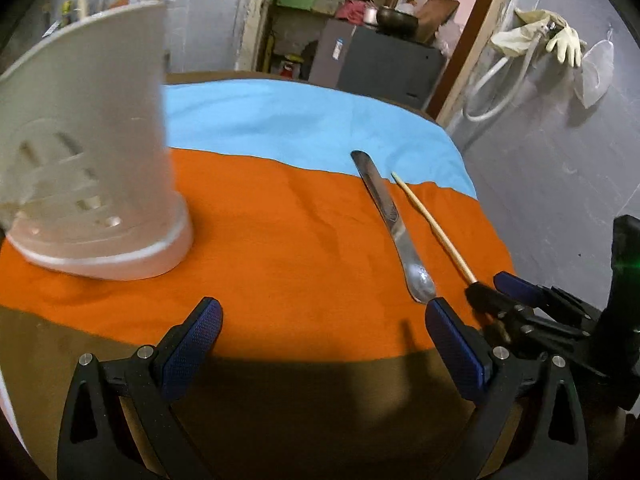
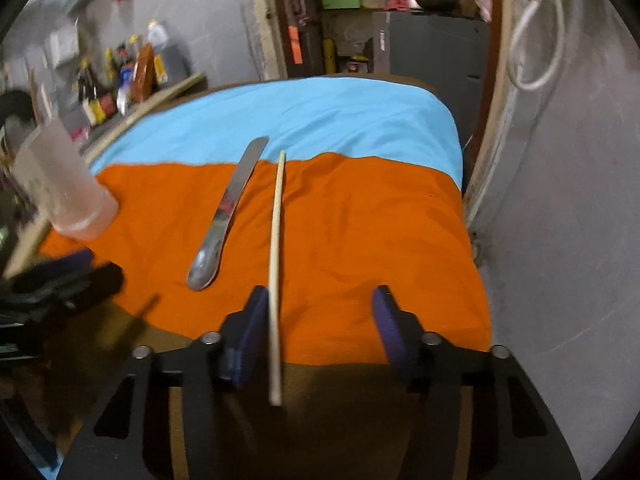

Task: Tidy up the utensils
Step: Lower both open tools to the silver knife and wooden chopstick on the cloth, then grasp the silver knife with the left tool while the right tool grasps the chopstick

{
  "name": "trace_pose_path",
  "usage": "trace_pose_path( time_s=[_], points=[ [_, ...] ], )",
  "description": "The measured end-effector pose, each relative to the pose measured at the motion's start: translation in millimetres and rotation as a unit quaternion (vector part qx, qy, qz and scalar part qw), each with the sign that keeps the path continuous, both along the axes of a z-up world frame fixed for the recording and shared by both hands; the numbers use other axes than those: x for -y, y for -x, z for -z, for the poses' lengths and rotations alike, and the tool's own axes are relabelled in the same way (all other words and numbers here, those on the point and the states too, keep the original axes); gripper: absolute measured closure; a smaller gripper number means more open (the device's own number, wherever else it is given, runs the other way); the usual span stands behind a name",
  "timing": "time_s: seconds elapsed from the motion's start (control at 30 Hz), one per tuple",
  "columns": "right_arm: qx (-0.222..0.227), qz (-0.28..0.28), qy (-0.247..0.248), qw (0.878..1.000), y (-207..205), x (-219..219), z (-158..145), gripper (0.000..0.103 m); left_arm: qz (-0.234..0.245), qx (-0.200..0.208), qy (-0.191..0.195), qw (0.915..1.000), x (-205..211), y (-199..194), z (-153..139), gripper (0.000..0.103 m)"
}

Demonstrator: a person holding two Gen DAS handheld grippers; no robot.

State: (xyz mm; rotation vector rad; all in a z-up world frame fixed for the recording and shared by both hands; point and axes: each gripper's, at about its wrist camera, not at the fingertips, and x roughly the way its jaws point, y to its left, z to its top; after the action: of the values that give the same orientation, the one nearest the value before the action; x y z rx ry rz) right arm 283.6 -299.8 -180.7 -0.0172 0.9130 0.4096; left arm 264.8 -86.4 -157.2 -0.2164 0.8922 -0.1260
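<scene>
A white slotted utensil holder [image 1: 92,152] stands on the orange cloth at the left; it also shows in the right wrist view [image 2: 60,184]. A steel knife [image 1: 390,220] and a wooden chopstick [image 1: 434,226] lie side by side on the cloth; they also show in the right wrist view, the knife [image 2: 228,216] left of the chopstick [image 2: 276,248]. My left gripper [image 1: 322,344] is open and empty over the table's near edge. My right gripper [image 2: 320,332] is open, its jaws either side of the chopstick's near end, which lies close to the left finger [image 2: 250,332]. The right gripper also shows in the left wrist view [image 1: 496,292].
An orange cloth [image 1: 280,240] and a blue cloth [image 1: 280,120] cover the table. A grey wall [image 2: 560,240] runs close along the right. Bottles [image 2: 116,80] stand on a shelf at the back left. A grey cabinet [image 1: 380,60] stands behind the table.
</scene>
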Motion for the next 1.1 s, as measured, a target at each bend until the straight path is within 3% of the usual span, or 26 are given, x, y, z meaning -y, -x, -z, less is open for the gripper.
trace_pose_path(
  time_s=[0.03,0.17,0.23,0.33,0.4,0.5,0.63,0.77,0.83,0.9,1.1],
  points=[
    [-0.004,0.009,-0.013,1.000,-2,6,0,0.068,0.004,0.000,0.002,1.0000,0,-2,-1,0.004],
    [-0.010,0.021,-0.034,0.999,-4,15,-1,0.073,0.027,0.007,0.014,0.9995,7,-16,-5,0.010],
    [-0.009,0.021,-0.032,0.999,-5,14,-1,0.074,0.043,0.007,0.018,0.9989,13,-27,-6,0.018],
    [-0.011,0.018,-0.037,0.999,-11,13,0,0.077,0.063,-0.011,0.018,0.9978,24,-50,-2,0.043],
    [-0.013,0.018,-0.040,0.999,-19,13,0,0.081,0.072,-0.026,0.014,0.9969,29,-68,1,0.050],
    [-0.019,0.022,-0.053,0.998,-25,18,1,0.088,0.077,-0.033,0.008,0.9965,33,-85,1,0.051],
    [-0.021,0.024,-0.060,0.998,-25,19,1,0.088,0.081,-0.040,-0.011,0.9959,39,-102,1,0.056],
    [-0.018,0.024,-0.052,0.998,-25,16,1,0.088,0.086,-0.033,-0.073,0.9931,53,-108,6,0.061],
    [-0.017,0.024,-0.047,0.998,-23,14,1,0.088,0.086,-0.027,-0.090,0.9919,54,-105,8,0.070],
    [-0.015,0.023,-0.041,0.999,-22,13,1,0.088,0.087,-0.025,-0.094,0.9915,50,-100,9,0.080],
    [-0.019,0.024,-0.055,0.998,-4,10,1,0.098,0.084,-0.032,-0.058,0.9942,37,-81,9,0.089]
  ],
)
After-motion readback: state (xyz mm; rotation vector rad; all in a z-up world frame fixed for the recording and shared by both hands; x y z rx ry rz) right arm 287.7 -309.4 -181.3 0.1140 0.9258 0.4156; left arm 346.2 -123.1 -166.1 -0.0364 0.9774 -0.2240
